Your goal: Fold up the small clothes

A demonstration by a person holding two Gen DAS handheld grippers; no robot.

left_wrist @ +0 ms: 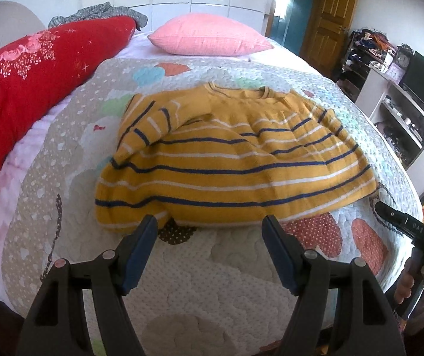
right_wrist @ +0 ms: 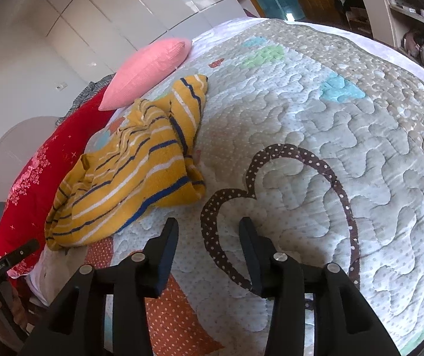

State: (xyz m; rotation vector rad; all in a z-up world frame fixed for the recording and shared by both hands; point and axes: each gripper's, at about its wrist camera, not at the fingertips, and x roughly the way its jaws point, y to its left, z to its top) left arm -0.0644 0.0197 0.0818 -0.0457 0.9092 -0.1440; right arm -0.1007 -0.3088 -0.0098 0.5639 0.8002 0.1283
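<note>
I see a mustard-yellow sweater (left_wrist: 235, 163) with navy and white stripes, a pale quilt (left_wrist: 229, 270) with polka-dot patches, a pink pillow (left_wrist: 209, 37), and a red sparkle-printed duvet (left_wrist: 33, 83).

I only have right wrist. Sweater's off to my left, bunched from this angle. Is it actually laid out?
Observer: Mostly. In left wrist the sweater lies front-on, hem nearest, collar far; one sleeve is folded across the chest.
Operator: Left gripper holding any of it?
Observer: No. The left gripper is open, fingers just short of the hem, nothing between them.
Operator: Does my gripper show from there?
Observer: Partly. The right gripper shows at that view's right edge, off the sweater's hem corner. In your own view the right gripper is open over the quilt.
</note>
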